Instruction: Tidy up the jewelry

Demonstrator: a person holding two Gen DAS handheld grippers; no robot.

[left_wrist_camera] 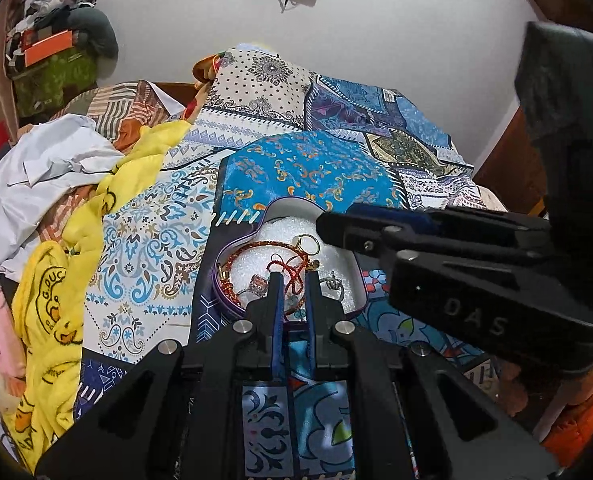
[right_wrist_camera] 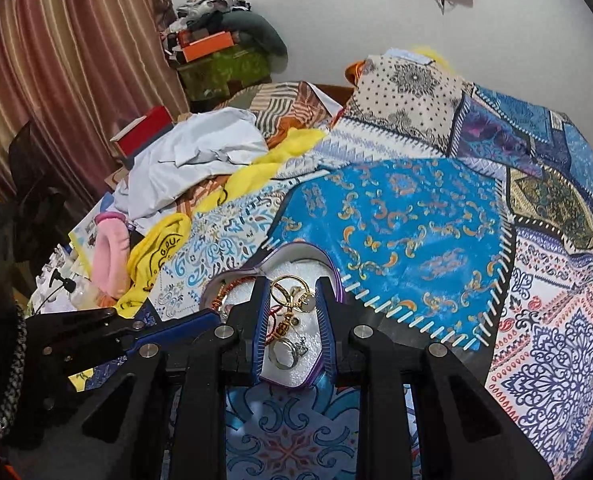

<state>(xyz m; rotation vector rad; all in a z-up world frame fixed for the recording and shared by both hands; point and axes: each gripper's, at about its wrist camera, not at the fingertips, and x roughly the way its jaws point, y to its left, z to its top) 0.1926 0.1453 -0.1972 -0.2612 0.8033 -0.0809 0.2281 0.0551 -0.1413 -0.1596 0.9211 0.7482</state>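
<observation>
A purple-rimmed tin (left_wrist_camera: 221, 258) (right_wrist_camera: 336, 276) lined with white foam sits on the patterned bedspread and holds jewelry. In it lie a red cord bracelet (left_wrist_camera: 286, 268), a red-gold bangle (left_wrist_camera: 256, 245), gold rings (right_wrist_camera: 286, 286) and silver rings (right_wrist_camera: 284, 354). My left gripper (left_wrist_camera: 294, 280) is over the tin's near edge, fingers a little apart, with the red cord between them. My right gripper (right_wrist_camera: 292, 286) is open over the tin, with the gold rings between its fingers; it also enters the left wrist view from the right (left_wrist_camera: 336, 226).
A patchwork bedspread (right_wrist_camera: 416, 208) covers the bed. A yellow duck blanket (left_wrist_camera: 52, 312), white cloth (left_wrist_camera: 44, 168) and pink item (right_wrist_camera: 110, 248) lie to the left. Stacked boxes and bags (right_wrist_camera: 216, 56) stand by the wall and curtain.
</observation>
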